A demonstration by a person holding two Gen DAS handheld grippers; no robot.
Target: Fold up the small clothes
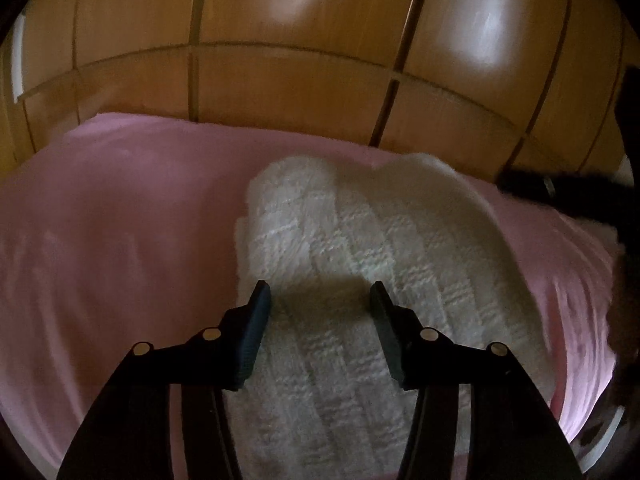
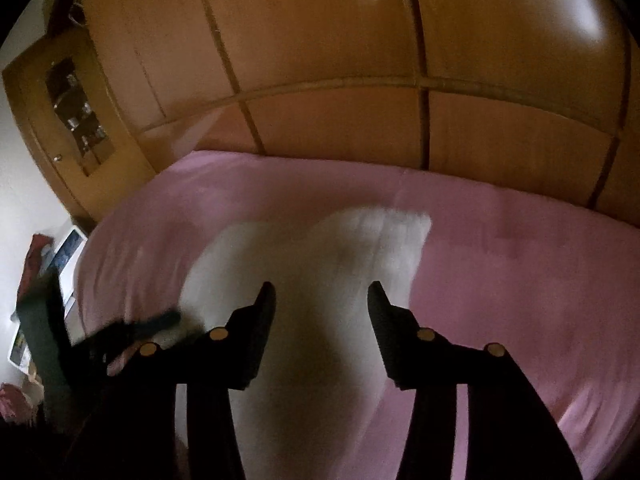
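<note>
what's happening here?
A person with a gripper in each hand is folding a white knitted garment on a pink bedsheet, in front of a wooden wardrobe. The left gripper and right gripper both hover over the garment with jaws apart and nothing between them. The garment lies partly folded.

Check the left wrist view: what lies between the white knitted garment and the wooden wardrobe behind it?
Only bare pink bedsheet separates the white knitted garment from the wooden wardrobe; the left wrist view shows it.
</note>
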